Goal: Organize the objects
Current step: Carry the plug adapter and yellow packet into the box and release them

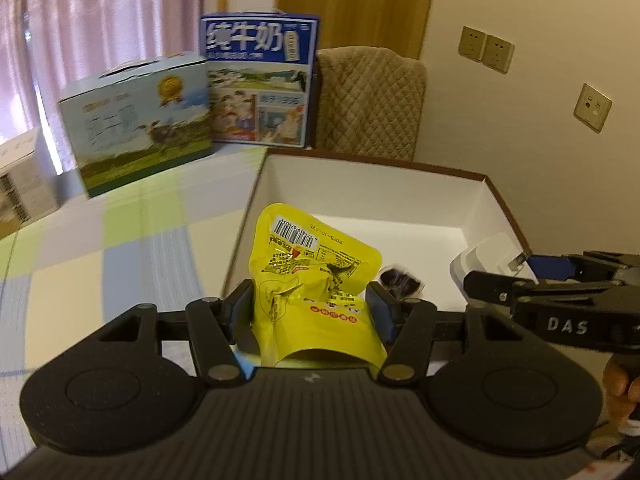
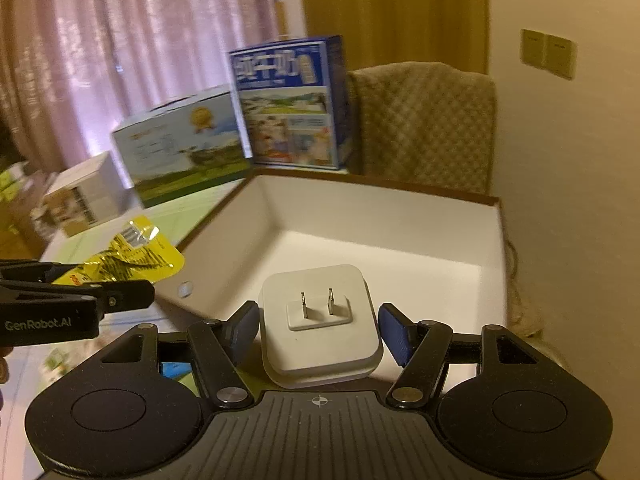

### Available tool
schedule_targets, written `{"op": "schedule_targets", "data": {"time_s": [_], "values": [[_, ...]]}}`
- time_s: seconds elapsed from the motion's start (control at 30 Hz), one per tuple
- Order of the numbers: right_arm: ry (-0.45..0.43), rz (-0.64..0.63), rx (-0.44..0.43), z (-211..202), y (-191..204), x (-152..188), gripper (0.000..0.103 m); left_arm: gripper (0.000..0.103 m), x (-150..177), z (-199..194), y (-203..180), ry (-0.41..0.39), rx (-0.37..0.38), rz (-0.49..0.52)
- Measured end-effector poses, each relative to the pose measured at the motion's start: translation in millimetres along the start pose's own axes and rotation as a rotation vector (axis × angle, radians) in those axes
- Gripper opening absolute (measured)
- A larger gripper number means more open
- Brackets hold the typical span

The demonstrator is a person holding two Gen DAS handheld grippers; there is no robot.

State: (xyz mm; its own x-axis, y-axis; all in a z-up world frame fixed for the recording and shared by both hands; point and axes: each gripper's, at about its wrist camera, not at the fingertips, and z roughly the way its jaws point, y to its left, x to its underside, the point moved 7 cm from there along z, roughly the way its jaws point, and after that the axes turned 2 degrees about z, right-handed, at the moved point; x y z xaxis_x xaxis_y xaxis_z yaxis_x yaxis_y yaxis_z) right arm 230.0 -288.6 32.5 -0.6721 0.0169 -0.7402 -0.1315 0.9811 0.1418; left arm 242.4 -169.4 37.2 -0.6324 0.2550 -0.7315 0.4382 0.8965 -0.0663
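the left gripper (image 1: 310,306) squeezes a yellow snack packet (image 1: 316,280) over the near left edge of the white box (image 1: 360,188), and at 3 o'clock the right gripper (image 2: 318,330) pinches a white plug charger (image 2: 320,332) over the box.

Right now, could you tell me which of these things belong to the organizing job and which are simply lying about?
In the job:
- yellow snack pouch, gripped by the left gripper
- white plug adapter, between the right gripper's jaws
- open white box
- small dark packet in the box

Lying about:
- two milk cartons
- quilted chair
- wall sockets
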Motion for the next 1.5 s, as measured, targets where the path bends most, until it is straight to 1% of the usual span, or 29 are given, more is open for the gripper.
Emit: {"op": "schedule_targets", "data": {"time_s": [0.1,0.17,0.27,0.4,0.73,0.9,1.23,1.4,1.5], "values": [[0.007,0.017,0.043,9.0,-14.5,-3.1,0.062,0.056,-10.3,15.2,-9.7,-0.001,0.018,0.025],[0.017,0.033,0.062,16.9,-23.2,-3.6,0.062,0.056,-14.9,26.1,-14.7,0.006,0.014,0.045],[0.032,0.048,0.079,26.9,-35.1,-3.7,0.062,0.057,-19.7,43.0,-20.4,0.018,0.011,0.069],[0.050,0.066,0.100,42.9,-48.6,-7.1,0.062,0.057,-22.8,63.2,-22.2,0.041,0.015,0.078],[0.102,0.090,0.141,87.1,-70.2,-14.9,0.062,0.057,-26.8,117.4,-19.2,0.120,-0.011,0.099],[0.140,0.106,0.157,106.4,-78.5,-10.4,0.062,0.058,-28.8,142.7,-19.0,0.151,-0.031,0.120],[0.170,0.131,0.188,124.3,-90.8,-7.4,0.062,0.059,-25.4,188.9,-22.8,0.230,-0.040,0.119],[0.166,0.143,0.181,123.7,-92.5,-9.0,0.062,0.063,-20.1,202.3,-23.2,0.254,-0.050,0.132],[0.164,0.143,0.184,123.5,-91.8,-9.8,0.062,0.071,-20.7,200.6,-21.5,0.243,-0.042,0.118]]}}
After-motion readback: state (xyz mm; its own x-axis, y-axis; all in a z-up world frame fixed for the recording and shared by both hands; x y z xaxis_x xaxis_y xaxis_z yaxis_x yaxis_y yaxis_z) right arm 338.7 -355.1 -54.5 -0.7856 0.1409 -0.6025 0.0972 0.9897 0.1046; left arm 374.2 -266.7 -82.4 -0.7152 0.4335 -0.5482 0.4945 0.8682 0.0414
